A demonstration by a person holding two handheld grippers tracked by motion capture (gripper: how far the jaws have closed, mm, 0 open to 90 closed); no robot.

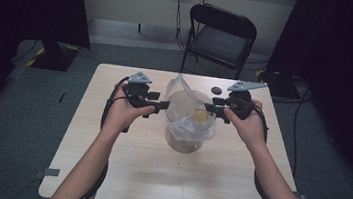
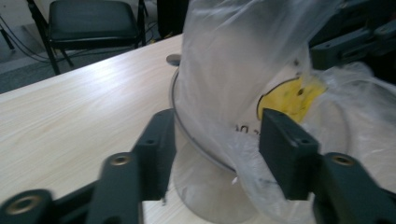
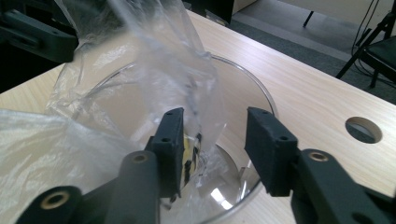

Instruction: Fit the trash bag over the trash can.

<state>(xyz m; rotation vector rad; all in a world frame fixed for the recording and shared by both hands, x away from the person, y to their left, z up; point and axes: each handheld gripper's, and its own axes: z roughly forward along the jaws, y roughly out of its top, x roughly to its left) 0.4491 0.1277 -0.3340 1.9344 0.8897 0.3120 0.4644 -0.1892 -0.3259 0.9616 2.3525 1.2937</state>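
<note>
Container: a clear round bin stands mid-table, between my two hands.
Bag: a thin plastic bag with a yellow mark is draped in and over the bin – I judge I'm lining it.
Left gripper: my jaws stand apart, straddling the bin's rim with a fold of film between them – nothing pinched yet.
Right gripper: jaws apart too; film brushes my inner jaw, not clamped.
Why both sides: opposite holds would spread the bag's mouth evenly.
</note>
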